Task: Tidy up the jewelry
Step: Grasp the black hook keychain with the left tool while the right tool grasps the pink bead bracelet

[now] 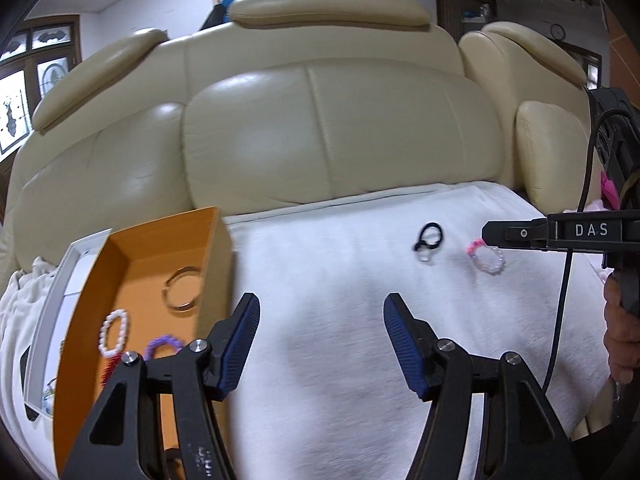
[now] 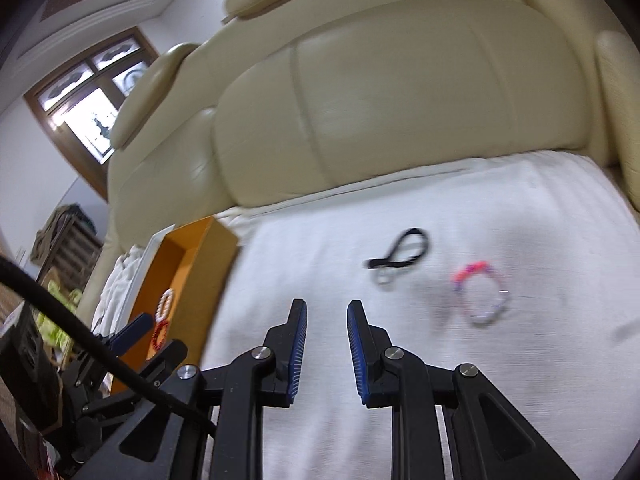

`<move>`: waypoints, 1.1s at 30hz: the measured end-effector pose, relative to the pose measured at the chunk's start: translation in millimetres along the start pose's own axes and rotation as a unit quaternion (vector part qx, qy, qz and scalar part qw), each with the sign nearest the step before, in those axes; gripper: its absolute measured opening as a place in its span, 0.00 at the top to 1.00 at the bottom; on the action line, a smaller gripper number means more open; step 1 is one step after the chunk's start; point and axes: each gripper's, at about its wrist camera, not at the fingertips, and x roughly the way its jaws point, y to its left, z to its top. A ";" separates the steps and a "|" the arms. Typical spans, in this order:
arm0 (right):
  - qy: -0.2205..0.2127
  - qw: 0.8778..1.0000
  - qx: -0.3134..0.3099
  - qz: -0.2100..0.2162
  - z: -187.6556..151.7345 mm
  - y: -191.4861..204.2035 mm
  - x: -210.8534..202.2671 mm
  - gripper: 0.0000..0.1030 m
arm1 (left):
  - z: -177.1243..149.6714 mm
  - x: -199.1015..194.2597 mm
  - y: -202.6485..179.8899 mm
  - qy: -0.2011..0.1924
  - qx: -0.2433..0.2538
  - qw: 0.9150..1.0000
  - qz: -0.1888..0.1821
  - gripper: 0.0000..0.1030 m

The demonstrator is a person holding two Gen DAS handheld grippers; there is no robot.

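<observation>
An orange box (image 1: 100, 280) sits at the left on a white towel (image 1: 340, 300). In it lie a metal bangle (image 1: 182, 289), a white pearl bracelet (image 1: 115, 332), a purple bracelet (image 1: 162, 343) and a red one (image 2: 160, 334). A black cord with a ring (image 1: 428, 242) and a pink-and-clear bead bracelet (image 1: 488, 256) lie on the towel at the right. My left gripper (image 1: 322, 310) is open and empty, beside the box. My right gripper (image 2: 327, 308) is open with a narrow gap, empty, short of the cord (image 2: 400, 258) and bracelet (image 2: 482, 296).
A cream leather sofa back (image 1: 320, 120) rises behind the towel. A white tray (image 1: 52, 312) lies left of the box. The box also shows in the right wrist view (image 2: 188, 264). The right gripper's body (image 1: 560, 234) reaches in at the right edge.
</observation>
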 end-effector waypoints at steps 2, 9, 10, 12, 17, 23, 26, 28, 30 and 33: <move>-0.003 1.000 0.007 -0.003 0.3 -10.4 -3.2 0.77 | 1.6 5.4 -8.4 0.002 0.005 1.000 -0.004 0.37; -0.004 1.000 0.025 -0.017 5.3 -39.4 -5.8 0.78 | 2.7 18.2 -28.7 0.015 0.019 1.000 -0.006 0.37; -0.003 1.000 0.026 -0.017 4.9 -41.9 -5.7 0.78 | 3.2 20.0 -29.6 0.016 0.020 1.000 -0.007 0.37; -0.003 0.999 0.032 -0.017 5.4 -48.2 -5.1 0.77 | 4.2 22.8 -32.9 0.018 0.022 1.000 -0.007 0.37; 0.001 0.999 0.043 -0.023 5.7 -61.9 -2.0 0.78 | 5.8 31.2 -34.9 0.026 0.033 0.999 -0.011 0.37; 0.014 0.997 0.061 -0.045 7.0 -82.2 6.9 0.78 | 4.3 40.2 -38.1 0.038 0.041 0.998 -0.013 0.37; 0.027 0.995 0.079 -0.063 9.4 -99.0 15.7 0.78 | 1.8 47.6 -40.3 0.049 0.043 0.998 -0.011 0.37; 0.040 0.992 0.101 -0.068 11.1 -113.4 23.8 0.78 | -0.4 54.5 -40.6 0.062 0.044 0.997 -0.012 0.37; 0.047 0.990 0.116 -0.071 12.5 -122.5 29.2 0.78 | -2.5 61.4 -40.2 0.074 0.045 0.996 -0.009 0.37; 0.053 0.988 0.126 -0.068 15.4 -128.3 34.9 0.78 | -5.8 68.8 -37.2 0.084 0.044 0.995 -0.006 0.37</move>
